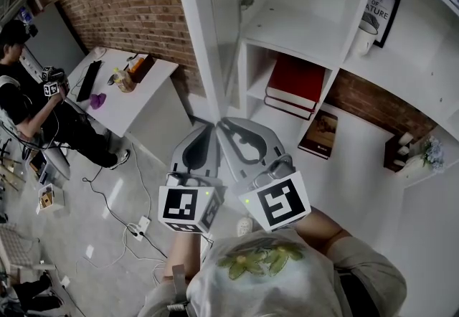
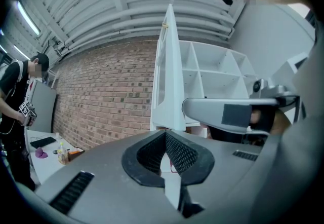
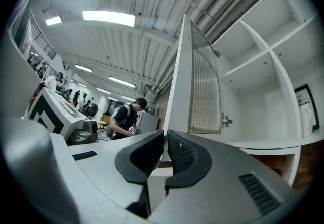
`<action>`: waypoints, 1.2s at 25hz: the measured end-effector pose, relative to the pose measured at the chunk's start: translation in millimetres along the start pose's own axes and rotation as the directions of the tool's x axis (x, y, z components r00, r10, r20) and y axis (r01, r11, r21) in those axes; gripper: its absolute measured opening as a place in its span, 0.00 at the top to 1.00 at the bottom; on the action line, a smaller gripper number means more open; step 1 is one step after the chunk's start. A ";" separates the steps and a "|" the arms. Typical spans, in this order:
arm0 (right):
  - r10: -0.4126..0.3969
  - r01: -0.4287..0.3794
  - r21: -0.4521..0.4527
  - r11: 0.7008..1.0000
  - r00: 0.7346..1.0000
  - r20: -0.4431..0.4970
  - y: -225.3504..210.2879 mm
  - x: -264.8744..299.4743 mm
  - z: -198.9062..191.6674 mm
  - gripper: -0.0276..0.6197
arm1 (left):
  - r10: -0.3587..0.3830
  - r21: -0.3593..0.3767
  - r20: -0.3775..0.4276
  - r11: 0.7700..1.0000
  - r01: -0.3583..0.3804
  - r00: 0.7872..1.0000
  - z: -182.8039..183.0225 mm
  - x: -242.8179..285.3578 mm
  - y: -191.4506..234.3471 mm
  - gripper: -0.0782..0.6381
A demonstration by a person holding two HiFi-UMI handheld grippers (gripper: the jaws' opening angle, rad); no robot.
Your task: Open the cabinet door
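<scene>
Cabinet door stands open and edge-on, running from top centre to mid-frame in the head view. Left gripper and right gripper meet at its lower corner. Both have narrow, nearly closed jaws, and I cannot tell if either pinches the door.

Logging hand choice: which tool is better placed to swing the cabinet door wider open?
Probably right. The right tool sits at the cabinet door's inner, shelf-facing side and can push outward; the left tool is on the outer side, in its path.
</scene>
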State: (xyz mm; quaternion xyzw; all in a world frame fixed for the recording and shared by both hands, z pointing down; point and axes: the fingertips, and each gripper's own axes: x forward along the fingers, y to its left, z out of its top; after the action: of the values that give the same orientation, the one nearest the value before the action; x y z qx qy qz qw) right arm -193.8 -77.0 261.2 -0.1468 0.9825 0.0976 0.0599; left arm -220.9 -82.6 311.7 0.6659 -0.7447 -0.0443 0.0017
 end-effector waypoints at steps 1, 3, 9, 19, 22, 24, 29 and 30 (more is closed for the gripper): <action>0.002 -0.002 0.000 1.000 1.000 0.000 0.6 0.9 0.1 0.90 | 0.003 0.000 -0.003 1.000 -0.003 1.000 -0.3 -0.2 1.3 0.88; 0.006 -0.006 0.002 1.000 1.000 0.000 1.8 2.9 0.1 0.90 | 0.007 0.002 0.001 1.000 -0.007 1.000 0.5 0.0 3.9 0.88; 0.018 -0.018 0.002 1.000 1.000 0.003 6.7 8.9 0.2 0.90 | 0.015 0.009 0.025 1.000 -0.015 1.000 4.4 -0.8 11.3 0.88; 0.035 -0.035 -0.004 0.999 0.999 0.004 15.5 22.1 -1.1 0.90 | 0.042 -0.003 -0.008 0.999 -0.042 0.999 -0.2 -4.0 27.2 0.88; 0.039 -0.039 -0.006 0.999 0.999 0.005 17.8 25.9 -1.4 0.90 | 0.047 -0.001 0.004 0.999 -0.047 0.999 1.6 -4.2 31.9 0.88; 0.041 -0.041 -0.007 0.999 0.999 0.006 19.4 28.2 -1.7 0.90 | 0.048 0.006 0.024 0.999 -0.049 0.999 4.2 -3.9 34.7 0.88; 0.038 -0.038 -0.025 0.999 0.999 0.008 24.3 35.3 -1.5 0.90 | 0.060 0.015 0.009 0.998 -0.060 0.998 2.6 -5.7 43.3 0.88; 0.037 -0.037 -0.028 0.999 0.999 0.007 25.1 36.5 -1.5 0.90 | 0.058 0.020 0.018 0.998 -0.058 0.998 4.1 -5.5 44.6 0.88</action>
State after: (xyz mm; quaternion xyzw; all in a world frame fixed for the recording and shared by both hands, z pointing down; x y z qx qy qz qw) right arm -236.1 -63.9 261.7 -0.1289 0.9834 0.1129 0.0599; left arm -264.7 -72.0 310.9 0.6437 -0.7640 -0.0425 -0.0106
